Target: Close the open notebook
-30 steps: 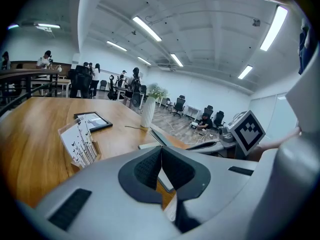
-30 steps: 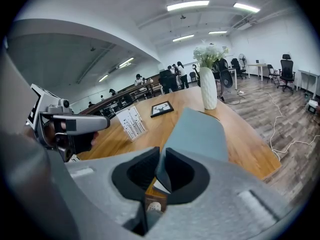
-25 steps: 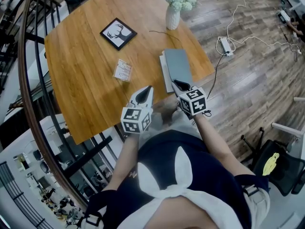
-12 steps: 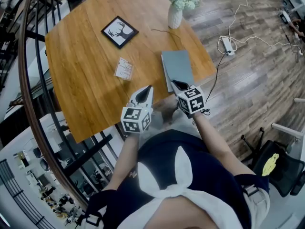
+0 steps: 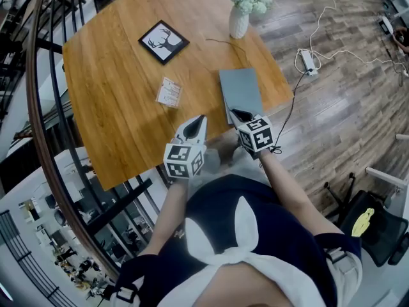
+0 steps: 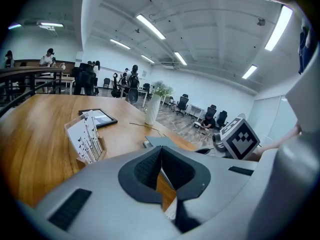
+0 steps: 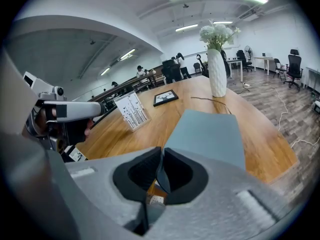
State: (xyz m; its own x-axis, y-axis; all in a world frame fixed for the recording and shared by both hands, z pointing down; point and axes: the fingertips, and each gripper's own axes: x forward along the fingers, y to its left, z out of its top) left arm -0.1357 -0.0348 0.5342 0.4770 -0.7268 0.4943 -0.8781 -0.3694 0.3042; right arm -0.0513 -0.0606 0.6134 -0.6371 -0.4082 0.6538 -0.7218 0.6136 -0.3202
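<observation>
On wooden bench [image 5: 115, 88], notebook [image 5: 241, 87] flat ahead of right claw [image 5: 238, 112], near corner pinched in its jaws; left claw [image 5: 201, 118] closed, empty

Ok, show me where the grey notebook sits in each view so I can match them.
Head view: the notebook lies right of centre, in the upper half.
Left gripper view: low, just right of centre, above the jaws.
Right gripper view: dead centre, stretching away from the jaws.
Shared landmark: the white vase of flowers stands beyond it in all three.
</observation>
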